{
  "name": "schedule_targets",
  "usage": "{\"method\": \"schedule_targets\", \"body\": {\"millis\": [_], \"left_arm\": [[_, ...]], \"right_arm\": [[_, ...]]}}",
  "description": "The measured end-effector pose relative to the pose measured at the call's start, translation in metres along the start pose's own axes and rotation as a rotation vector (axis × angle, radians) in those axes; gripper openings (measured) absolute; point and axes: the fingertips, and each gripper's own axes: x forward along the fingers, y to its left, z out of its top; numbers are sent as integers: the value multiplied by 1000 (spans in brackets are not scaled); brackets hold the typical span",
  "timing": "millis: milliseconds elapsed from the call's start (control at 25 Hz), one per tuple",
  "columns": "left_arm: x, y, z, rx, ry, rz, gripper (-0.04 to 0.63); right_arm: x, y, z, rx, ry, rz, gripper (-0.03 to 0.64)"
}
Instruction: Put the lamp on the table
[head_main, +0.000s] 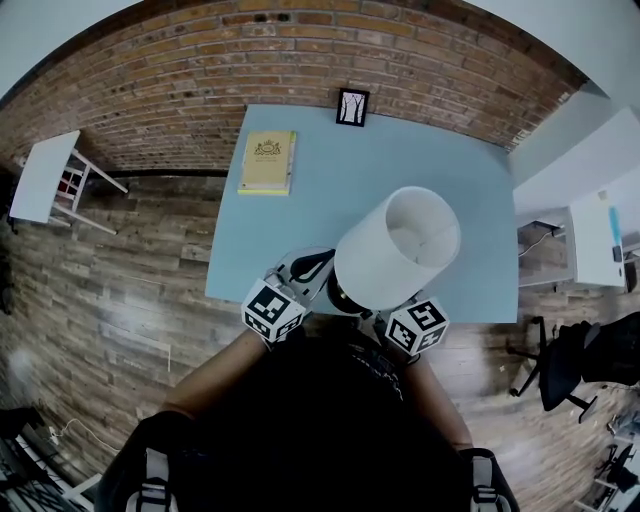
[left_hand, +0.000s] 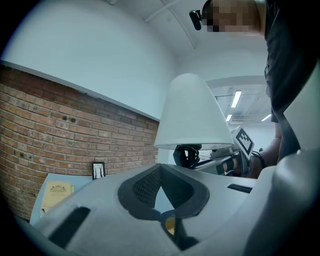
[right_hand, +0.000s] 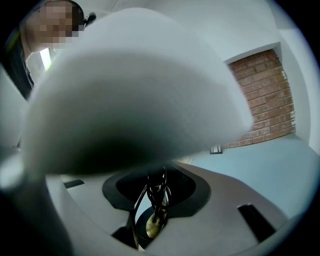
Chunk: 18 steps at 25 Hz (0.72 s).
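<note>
Right tongs (right_hand: 157, 200) up close, clamped on the lamp's (head_main: 395, 250) thin black stem (right_hand: 156, 185), white shade (right_hand: 135, 90) looming right above them! Left tongs (left_hand: 161, 187) sit just beside it, pads (left_hand: 145, 187) together, empty. Table (head_main: 330, 180) lies ahead and below. Looks light but top-heavy, I'd say. That shade would dent, so the stiff, maybe slippery stem is the hold.

A brick wall (head_main: 300, 50) runs behind the blue table (head_main: 400, 150), white wall (left_hand: 90, 45) above it. The floor (head_main: 120, 290) is wood plank. A white side table (head_main: 45, 175) stands left, a black chair (head_main: 565, 365) right; strip lights (left_hand: 236, 98) glow overhead.
</note>
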Motion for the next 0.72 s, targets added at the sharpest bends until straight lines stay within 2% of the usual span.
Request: {"method": "schedule_targets", "body": {"millis": [320, 480, 720], "left_arm": [[72, -1, 10, -18, -22, 88, 9], [88, -1, 2, -42, -12, 133, 9], [103, 10, -2, -55, -3, 157, 9]], "right_arm": [[-14, -70, 23, -25, 29, 67, 117], [-19, -91, 24, -28, 53, 96, 117], [-11, -112, 21, -8, 66, 98, 117]]}}
